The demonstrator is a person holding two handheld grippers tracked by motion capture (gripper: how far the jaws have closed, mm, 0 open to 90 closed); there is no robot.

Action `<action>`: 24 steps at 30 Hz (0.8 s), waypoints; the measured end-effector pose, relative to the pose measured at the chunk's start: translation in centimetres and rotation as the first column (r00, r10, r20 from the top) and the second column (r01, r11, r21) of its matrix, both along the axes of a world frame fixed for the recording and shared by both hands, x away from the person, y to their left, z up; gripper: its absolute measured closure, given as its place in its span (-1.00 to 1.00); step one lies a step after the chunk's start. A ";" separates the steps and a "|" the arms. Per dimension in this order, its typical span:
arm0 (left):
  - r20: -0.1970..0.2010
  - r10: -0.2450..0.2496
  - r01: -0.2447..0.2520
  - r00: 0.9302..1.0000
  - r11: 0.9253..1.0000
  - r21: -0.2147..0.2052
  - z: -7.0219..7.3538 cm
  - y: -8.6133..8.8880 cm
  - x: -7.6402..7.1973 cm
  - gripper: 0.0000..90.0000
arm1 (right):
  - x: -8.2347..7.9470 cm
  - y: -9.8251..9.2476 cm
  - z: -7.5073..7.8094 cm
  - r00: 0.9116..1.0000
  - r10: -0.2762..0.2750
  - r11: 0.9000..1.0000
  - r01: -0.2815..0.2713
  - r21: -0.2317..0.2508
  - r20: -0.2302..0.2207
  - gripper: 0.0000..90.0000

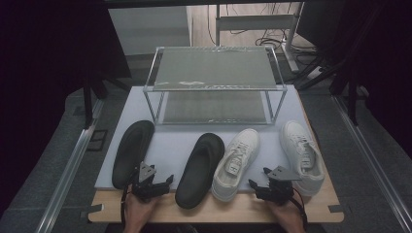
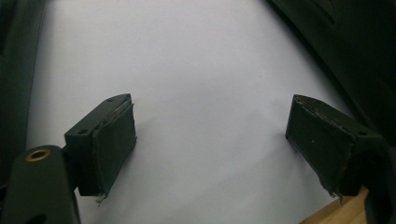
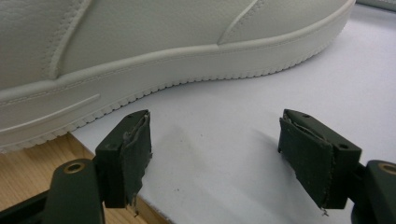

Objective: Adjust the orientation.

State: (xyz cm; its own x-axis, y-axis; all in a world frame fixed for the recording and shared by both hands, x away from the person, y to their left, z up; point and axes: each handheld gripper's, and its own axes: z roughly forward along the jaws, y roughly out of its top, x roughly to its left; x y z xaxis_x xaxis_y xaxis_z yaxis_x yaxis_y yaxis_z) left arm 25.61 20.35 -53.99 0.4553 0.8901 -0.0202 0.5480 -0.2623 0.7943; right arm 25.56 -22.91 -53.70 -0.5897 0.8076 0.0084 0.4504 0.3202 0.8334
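Sneakers [image 1: 238, 162] lie toe-away along the mat's [image 1: 170, 145] near edge; the right gripper [image 1: 272, 187], wide open and empty, sits between them; the left gripper [image 1: 153, 184] gapes empty between slippers [image 1: 199, 170].

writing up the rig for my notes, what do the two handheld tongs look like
Both are black. The left tongs and right tongs each carry a grey three-cornered plate on top, and a black cable trails back by each hand. Each has two blocky jaws faced with dark pads that are worn and frayed at the edges, with a brass-coloured ring at the jaw base. No sleeves show.
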 end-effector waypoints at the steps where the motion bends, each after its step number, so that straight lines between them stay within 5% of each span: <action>1: 0.000 0.002 -0.002 1.000 1.000 0.000 0.0 0.0 0.0 -0.65 | 0.0 0.0 0.0 1.000 0.000 1.000 0.000 0.000 0.000 -0.42; 24: -0.003 0.018 -0.018 1.000 1.000 -0.009 0.0 -0.1 0.0 -0.65 | 0.0 0.0 0.0 1.000 0.004 1.000 -0.004 0.002 0.000 -0.43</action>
State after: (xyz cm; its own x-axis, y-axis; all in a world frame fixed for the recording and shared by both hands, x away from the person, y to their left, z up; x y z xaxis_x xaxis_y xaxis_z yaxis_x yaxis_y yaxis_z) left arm 25.59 20.23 -53.97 0.4392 0.8979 -0.0296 0.5547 -0.2450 0.7952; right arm 25.56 -22.90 -53.71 -0.5933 0.8049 0.0098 0.4493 0.3209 0.8338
